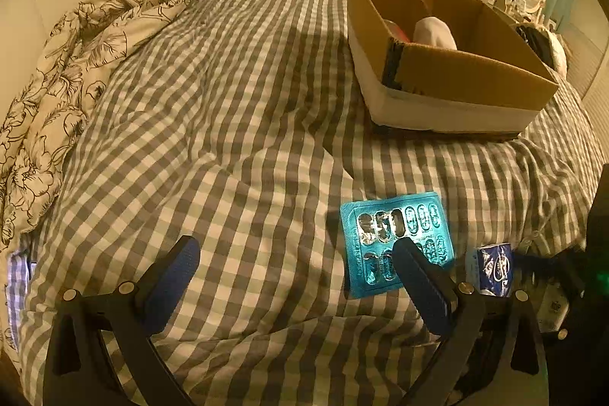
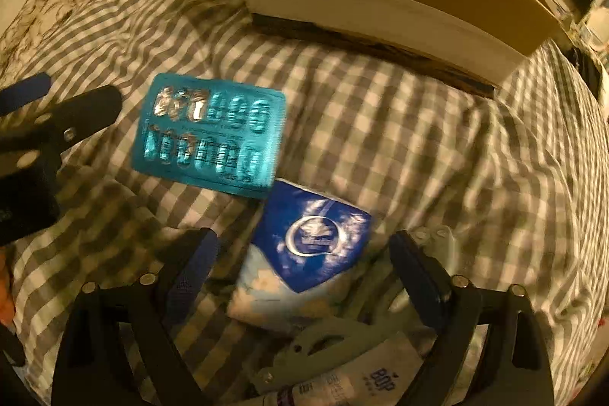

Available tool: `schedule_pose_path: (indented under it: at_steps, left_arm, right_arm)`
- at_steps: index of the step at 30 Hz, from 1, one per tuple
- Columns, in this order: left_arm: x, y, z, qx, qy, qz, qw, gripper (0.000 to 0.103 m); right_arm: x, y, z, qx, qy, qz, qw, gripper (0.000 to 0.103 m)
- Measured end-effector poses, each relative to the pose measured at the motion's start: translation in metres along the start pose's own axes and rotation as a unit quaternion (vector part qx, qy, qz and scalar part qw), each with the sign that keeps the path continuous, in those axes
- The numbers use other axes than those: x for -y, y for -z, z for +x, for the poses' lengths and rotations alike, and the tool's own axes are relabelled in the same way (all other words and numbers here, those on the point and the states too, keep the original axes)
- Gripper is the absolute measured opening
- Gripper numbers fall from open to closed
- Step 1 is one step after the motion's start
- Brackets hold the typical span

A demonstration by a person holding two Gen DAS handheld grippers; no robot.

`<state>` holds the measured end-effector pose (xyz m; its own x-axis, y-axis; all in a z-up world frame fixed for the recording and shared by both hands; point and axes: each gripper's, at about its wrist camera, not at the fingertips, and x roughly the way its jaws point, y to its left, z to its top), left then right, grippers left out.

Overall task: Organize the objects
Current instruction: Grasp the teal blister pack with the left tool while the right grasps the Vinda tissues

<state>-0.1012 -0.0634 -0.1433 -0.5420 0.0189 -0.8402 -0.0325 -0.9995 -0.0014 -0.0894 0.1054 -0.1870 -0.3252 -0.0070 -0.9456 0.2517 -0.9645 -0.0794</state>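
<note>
The left claw (image 1: 295, 253) is spread wide over the checked bed (image 1: 228, 101) and holds nothing. Its left finger (image 1: 173, 282) hangs above bare cover. Its right finger overlaps the near edge of the teal blister pack (image 1: 396, 234); whether it touches the pack cannot be told from the left wrist view. The pack lies flat on the bed, several of its pockets already burst to foil, the others still filled.

The right claw (image 2: 304, 253) is also wide open and empty. The blue tissue pack (image 2: 308, 253) lies on the bed between its two fingers, nearer the left finger (image 2: 194, 269), with a gap on each side, so neither pad presses it. The blister pack (image 2: 211, 136) sits just beyond the tissue pack, their corners almost meeting. In the right wrist view the left claw (image 2: 57, 101) shows at the left edge, its tip just beside the blister pack. This view is blurred.

A cardboard box (image 1: 464, 71) stands on the bed beyond both packs, well apart from them, with a white bundle (image 1: 436, 31) inside. A flowered quilt (image 1: 76, 63) is heaped along the left of the bed. Close under the right claw lie a grey-green tool (image 2: 331, 349) and a pale printed tube (image 2: 373, 375), partly hidden.
</note>
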Motion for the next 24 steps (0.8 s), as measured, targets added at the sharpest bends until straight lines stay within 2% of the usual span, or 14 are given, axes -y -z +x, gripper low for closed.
schedule_pose_path:
  at_steps: [2,8,14,17,24]
  left_arm:
    - [0.000,0.000,0.001,-0.002,0.002,0.001,1.0000,0.103]
    - [0.002,0.000,0.003,-0.010,0.006,0.004,0.9999,0.103]
    - [0.021,-0.001,0.010,-0.024,0.011,0.028,0.9993,0.103]
    - [0.038,-0.002,0.018,-0.034,0.023,0.041,0.9983,0.103]
    - [0.069,-0.006,0.046,-0.069,0.050,0.050,0.9951,0.103]
  right_arm:
    - [0.001,0.001,-0.001,0.002,0.001,0.002,1.000,0.058]
    - [0.017,0.002,-0.046,0.075,-0.032,0.028,0.996,0.053]
    - [0.055,-0.005,-0.077,0.120,-0.012,0.071,0.990,0.054]
    - [0.073,-0.003,-0.079,0.125,-0.006,0.090,0.988,0.054]
    - [0.089,-0.007,-0.065,0.111,-0.023,0.107,0.988,0.054]
